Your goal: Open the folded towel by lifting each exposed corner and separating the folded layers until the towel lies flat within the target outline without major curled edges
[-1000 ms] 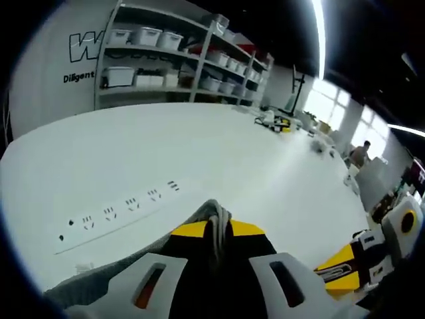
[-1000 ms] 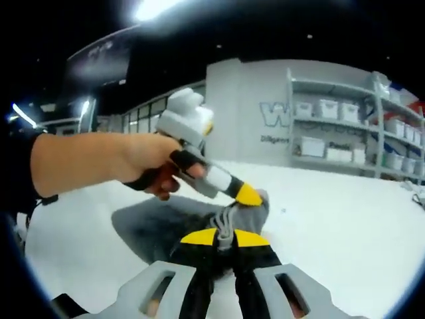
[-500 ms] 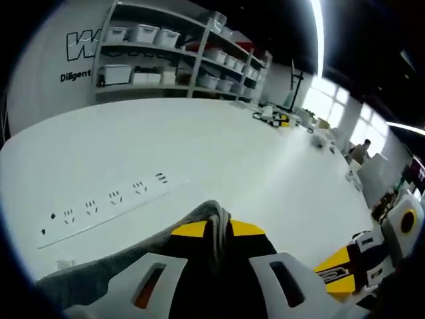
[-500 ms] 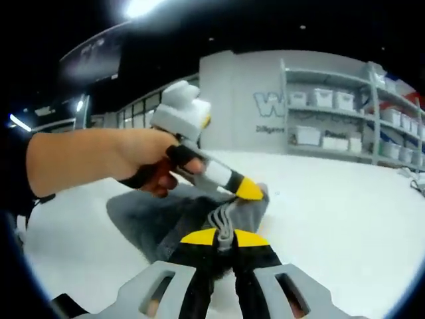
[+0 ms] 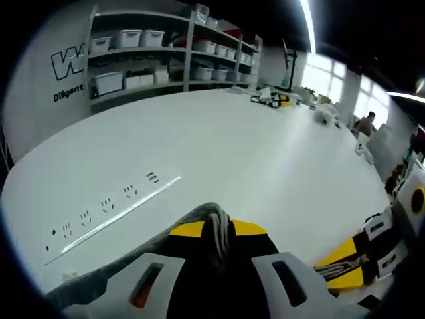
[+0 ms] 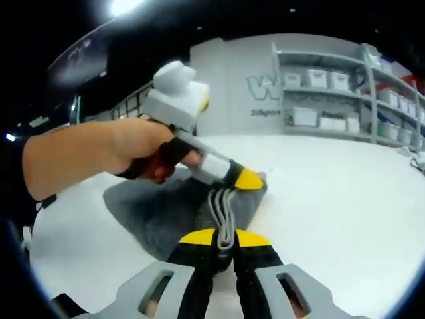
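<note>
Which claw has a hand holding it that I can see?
The left claw, seen in the right gripper view. A hand grips its handle while its yellow tips pinch the grey towel. The right claw pinches the towel too, but its hand is hidden.

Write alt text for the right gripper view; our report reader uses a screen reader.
The right gripper pinches a bunched edge of a grey towel on a white table, while a hand holds the left gripper on the towel's far corner. Shelves stand behind.
</note>
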Available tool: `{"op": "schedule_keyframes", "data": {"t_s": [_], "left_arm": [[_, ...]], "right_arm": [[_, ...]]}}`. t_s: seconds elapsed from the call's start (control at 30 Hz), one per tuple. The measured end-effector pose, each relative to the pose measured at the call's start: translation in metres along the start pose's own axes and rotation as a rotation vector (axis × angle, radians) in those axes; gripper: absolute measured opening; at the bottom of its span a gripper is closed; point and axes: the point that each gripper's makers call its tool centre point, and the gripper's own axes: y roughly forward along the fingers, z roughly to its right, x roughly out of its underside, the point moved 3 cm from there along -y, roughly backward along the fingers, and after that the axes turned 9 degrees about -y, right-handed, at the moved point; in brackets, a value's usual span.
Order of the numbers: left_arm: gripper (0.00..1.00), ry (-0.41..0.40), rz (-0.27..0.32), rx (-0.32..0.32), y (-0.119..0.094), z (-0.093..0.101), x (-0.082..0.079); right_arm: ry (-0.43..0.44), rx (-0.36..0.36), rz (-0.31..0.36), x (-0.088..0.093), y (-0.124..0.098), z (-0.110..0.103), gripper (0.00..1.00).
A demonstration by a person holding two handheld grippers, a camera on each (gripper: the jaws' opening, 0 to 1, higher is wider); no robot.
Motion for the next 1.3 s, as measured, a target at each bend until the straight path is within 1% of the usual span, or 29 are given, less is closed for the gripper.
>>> {"op": "schedule_keyframes", "data": {"t_s": [0.13,0.17,0.23,0.33,0.4,0.5,0.53,0.57,0.6,0.63,0.67,0.7,0.73,0.77,0.83,0.87,0.93,1.0,1.07,1.1,1.17,1.2,1.23,1.27,1.3], "left_arm": [[0.14,0.021,-0.001,-0.008,0.003,0.0,-0.001],[0.15,0.028,-0.001,-0.01,0.001,0.004,0.002],[0.15,0.041,-0.002,-0.015,0.0,0.005,0.003],[0.18,0.061,0.002,-0.02,0.0,0.007,0.004],[0.21,0.094,0.008,-0.018,0.001,0.01,0.004],[0.27,0.119,0.01,-0.022,0.002,0.011,0.006],[0.31,0.13,0.016,-0.02,0.002,0.012,0.005],[0.38,0.138,0.022,-0.013,0.002,0.014,0.005],[0.44,0.141,0.019,-0.002,0.002,0.016,0.007],[0.48,0.154,0.0,0.034,0.002,0.022,0.011],[0.52,0.172,0.007,0.032,0.001,0.024,0.011],[0.53,0.191,0.011,0.025,0.0,0.022,0.009],[0.55,0.194,0.014,0.026,-0.003,0.023,0.007],[0.6,0.188,0.023,0.032,-0.005,0.023,0.004],[0.74,0.166,0.045,0.046,-0.009,0.024,-0.002],[0.81,0.152,0.058,0.055,-0.013,0.025,-0.005],[0.88,0.149,0.078,0.059,-0.022,0.023,-0.011],[0.98,0.155,0.127,0.061,-0.036,0.02,-0.019],[1.0,0.133,0.15,0.037,-0.051,0.011,-0.023],[1.0,0.123,0.159,0.027,-0.058,0.007,-0.024],[1.0,0.121,0.179,0.036,-0.072,-0.003,-0.028],[1.0,0.106,0.196,0.027,-0.078,-0.008,-0.03],[1.0,0.101,0.21,0.019,-0.083,-0.012,-0.031],[1.0,0.105,0.23,0.016,-0.09,-0.017,-0.032],[1.0,0.107,0.241,0.009,-0.099,-0.022,-0.03]], "right_arm": [[-0.013,0.002,-0.02,0.003,-0.001,0.002,0.05],[-0.021,0.004,-0.024,0.004,-0.001,0.002,0.06],[-0.04,0.007,-0.033,0.005,0.0,0.001,0.06],[-0.078,0.017,-0.049,0.007,0.0,0.001,0.06],[-0.084,0.019,-0.053,0.007,0.0,0.002,0.06],[-0.086,0.022,-0.058,0.008,0.0,0.002,0.06],[-0.089,0.025,-0.062,0.009,0.001,0.002,0.06],[-0.099,0.03,-0.068,0.01,0.001,0.002,0.06],[-0.107,0.031,-0.071,0.011,0.001,0.002,0.06],[-0.103,0.029,-0.071,0.011,0.001,0.003,0.06],[-0.1,0.029,-0.07,0.011,0.001,0.002,0.06],[-0.1,0.028,-0.07,0.011,0.001,0.002,0.06],[-0.099,0.027,-0.07,0.01,0.001,0.002,0.06],[-0.099,0.027,-0.07,0.01,0.0,0.002,0.06],[-0.119,0.028,-0.065,0.009,0.0,0.001,0.06],[-0.128,0.029,-0.064,0.009,0.0,0.0,0.06],[-0.138,0.029,-0.064,0.008,0.001,0.0,0.06],[-0.136,0.026,-0.06,0.007,0.002,0.001,0.07],[-0.153,0.021,-0.053,0.005,0.002,0.002,0.09],[-0.196,0.022,-0.045,0.004,0.002,0.003,0.13],[-0.252,0.052,-0.01,-0.002,0.002,0.009,0.24],[-0.252,0.06,0.014,-0.006,0.001,0.01,0.34],[-0.232,0.068,0.038,-0.01,0.0,0.012,0.44],[-0.201,0.077,0.075,-0.016,0.0,0.015,0.6],[-0.191,0.076,0.132,-0.025,0.0,0.015,0.86]]}}
